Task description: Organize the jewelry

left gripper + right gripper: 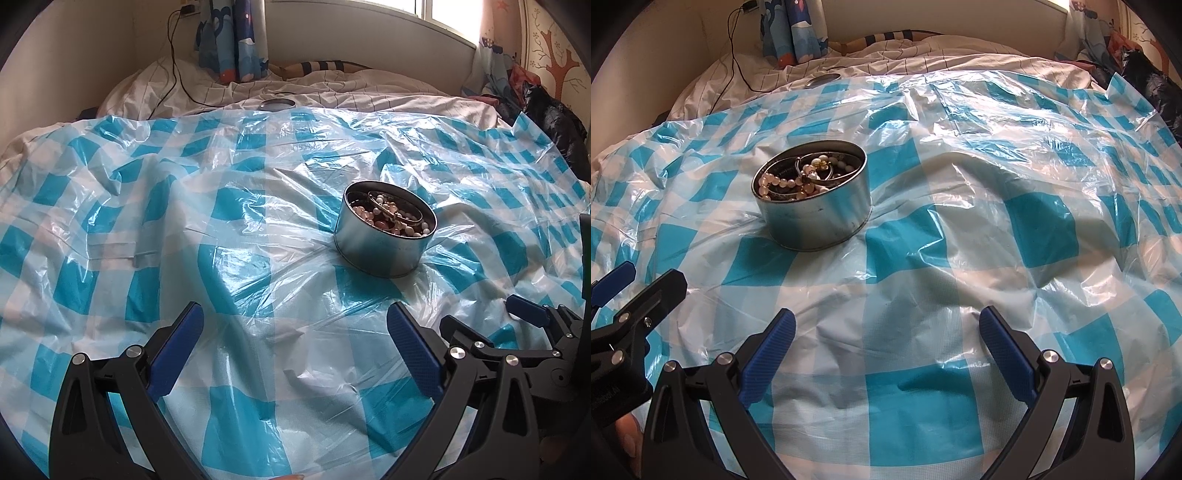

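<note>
A round silver tin [384, 243] stands on the blue-and-white checked plastic sheet [221, 206]. It holds a tangle of jewelry [393, 216]: pearl and bead strings and metal bangles. In the right wrist view the tin [816, 218] sits ahead left, with the jewelry [801, 181] inside. My left gripper [295, 325] is open and empty, low over the sheet, short of the tin. My right gripper [886, 325] is open and empty, to the right of the tin. The tin's lid [277, 104] lies far back on the bedding; it also shows in the right wrist view [823, 80].
The sheet [960, 221] covers a rumpled bed with striped white bedding [332, 88]. A black cable [177, 66] runs down from the wall. Blue curtains [232, 40] hang at the back. Dark clothes [550, 122] are piled at the right edge.
</note>
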Available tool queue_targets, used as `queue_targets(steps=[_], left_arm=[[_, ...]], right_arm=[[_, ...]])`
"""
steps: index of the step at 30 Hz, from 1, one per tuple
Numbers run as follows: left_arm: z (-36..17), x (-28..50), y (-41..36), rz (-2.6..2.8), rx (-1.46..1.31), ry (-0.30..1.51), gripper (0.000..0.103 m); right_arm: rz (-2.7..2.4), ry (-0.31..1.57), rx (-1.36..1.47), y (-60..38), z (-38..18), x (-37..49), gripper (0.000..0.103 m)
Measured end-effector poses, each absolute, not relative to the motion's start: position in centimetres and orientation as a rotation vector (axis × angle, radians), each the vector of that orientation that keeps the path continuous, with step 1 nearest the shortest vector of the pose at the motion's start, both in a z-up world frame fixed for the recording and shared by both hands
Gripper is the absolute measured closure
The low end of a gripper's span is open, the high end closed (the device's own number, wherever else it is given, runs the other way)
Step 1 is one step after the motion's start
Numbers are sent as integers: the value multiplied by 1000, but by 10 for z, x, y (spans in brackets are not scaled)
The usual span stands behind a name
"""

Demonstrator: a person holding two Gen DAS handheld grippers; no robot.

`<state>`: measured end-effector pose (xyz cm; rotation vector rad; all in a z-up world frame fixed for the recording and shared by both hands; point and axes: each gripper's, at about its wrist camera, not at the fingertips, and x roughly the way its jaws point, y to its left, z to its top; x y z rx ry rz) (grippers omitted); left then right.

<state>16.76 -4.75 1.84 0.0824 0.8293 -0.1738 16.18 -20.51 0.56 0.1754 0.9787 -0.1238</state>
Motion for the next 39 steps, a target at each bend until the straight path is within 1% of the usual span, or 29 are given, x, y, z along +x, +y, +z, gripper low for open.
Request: queue_targets(steps=[15,39], left_arm=[[15,174,-38,-138,72,855,8],[4,178,-43,-127,89,879,8]], right_arm=[[-128,973,171,-205,8,161,7],[-172,937,70,-202,20,157,7]])
